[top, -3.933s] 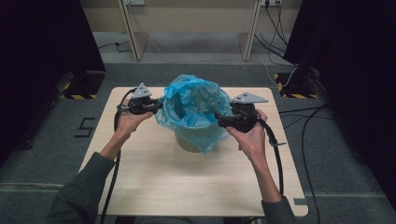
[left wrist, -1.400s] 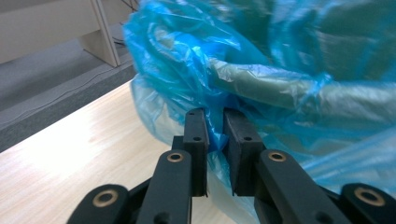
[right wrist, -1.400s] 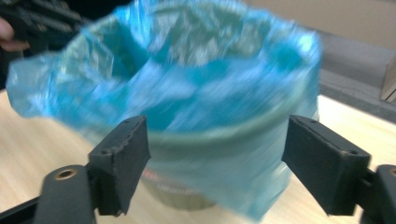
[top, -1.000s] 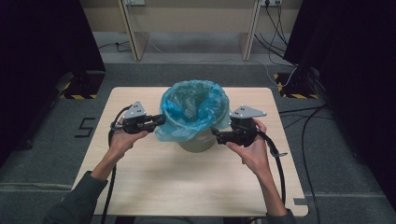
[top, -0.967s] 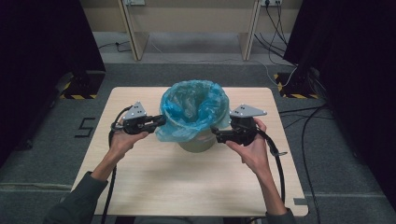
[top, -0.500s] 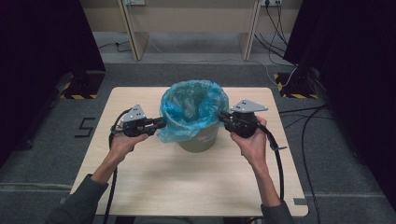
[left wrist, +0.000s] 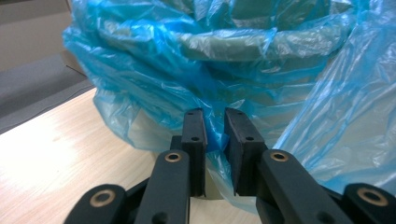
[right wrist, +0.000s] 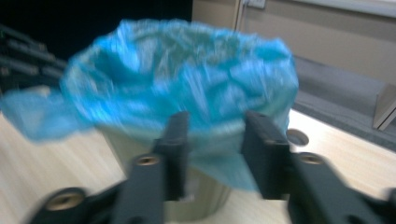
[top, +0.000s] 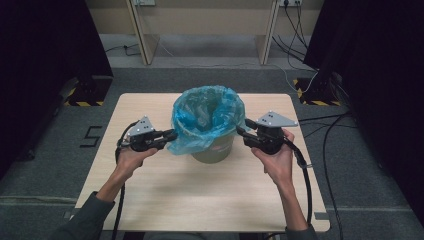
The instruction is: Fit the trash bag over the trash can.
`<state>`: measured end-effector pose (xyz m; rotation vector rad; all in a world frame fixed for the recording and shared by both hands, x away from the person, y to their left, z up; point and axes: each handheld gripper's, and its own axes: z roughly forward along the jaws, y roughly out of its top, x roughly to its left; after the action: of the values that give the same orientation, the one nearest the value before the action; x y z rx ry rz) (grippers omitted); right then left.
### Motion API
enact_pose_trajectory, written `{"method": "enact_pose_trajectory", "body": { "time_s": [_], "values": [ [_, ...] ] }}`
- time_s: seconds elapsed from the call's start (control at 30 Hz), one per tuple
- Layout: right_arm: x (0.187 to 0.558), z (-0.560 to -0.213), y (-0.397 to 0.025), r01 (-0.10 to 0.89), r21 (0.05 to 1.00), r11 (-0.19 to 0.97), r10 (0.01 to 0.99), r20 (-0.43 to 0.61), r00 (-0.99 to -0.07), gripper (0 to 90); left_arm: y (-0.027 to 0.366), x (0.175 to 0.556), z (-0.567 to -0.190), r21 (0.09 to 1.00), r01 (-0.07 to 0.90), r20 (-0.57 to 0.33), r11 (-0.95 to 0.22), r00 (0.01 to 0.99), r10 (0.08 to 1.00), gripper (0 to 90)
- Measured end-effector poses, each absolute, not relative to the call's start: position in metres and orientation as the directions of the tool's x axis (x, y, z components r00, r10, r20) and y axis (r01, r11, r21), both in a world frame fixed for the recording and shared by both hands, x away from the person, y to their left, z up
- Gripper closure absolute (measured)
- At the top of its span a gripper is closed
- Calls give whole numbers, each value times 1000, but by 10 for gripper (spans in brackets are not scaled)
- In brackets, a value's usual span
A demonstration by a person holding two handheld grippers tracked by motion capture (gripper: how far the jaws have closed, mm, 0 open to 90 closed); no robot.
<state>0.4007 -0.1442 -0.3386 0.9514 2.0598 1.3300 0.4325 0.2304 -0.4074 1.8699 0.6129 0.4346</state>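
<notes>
A grey-green bin (top: 216, 150) stands at the middle of the wooden table (top: 200, 200), lined with a blue plastic bag (top: 205, 117) whose mouth is folded out over the rim. My left gripper (top: 171, 135) is at the bin's left, shut on the bag's hanging hem. In the left gripper view the gripper (left wrist: 215, 116) pinches blue film (left wrist: 210, 56) between its jaws. My right gripper (top: 241, 131) sits just right of the bin. In the blurred right gripper view it (right wrist: 215, 119) stands open, the bag's edge (right wrist: 187, 74) and the bin (right wrist: 126, 144) just beyond its jaws.
The table's near half is bare wood. A cable trails from each gripper towards the front edge. Behind the table stands a desk frame (top: 200, 20). Cables (top: 330, 125) and striped bases (top: 312, 95) lie on the floor to the right.
The bag, bunched over the bin earlier, is now spread down around the rim. My right gripper has risen from low on the bag's right side and stands open. The left one keeps its hold.
</notes>
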Motion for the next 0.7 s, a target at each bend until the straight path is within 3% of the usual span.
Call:
{"method": "enact_pose_trajectory", "body": {
  "time_s": [0.1,0.2,0.4,0.7],
  "values": [
    [407,-334,-129,295,910,292,773,-43,-632,485,227,431,-407,932,200,19,-302,805,594,778],
    [419,-338,-120,335,890,309,787,-42,-615,494,225,429,-407,931,199,20,-305,808,589,777],
    [428,-345,-123,290,884,367,765,-109,-635,877,224,427,-408,933,194,22,-303,810,586,773],
    [410,-348,-139,265,879,395,742,-135,-657,900,224,424,-411,938,194,11,-287,812,584,771]
  ]
}}
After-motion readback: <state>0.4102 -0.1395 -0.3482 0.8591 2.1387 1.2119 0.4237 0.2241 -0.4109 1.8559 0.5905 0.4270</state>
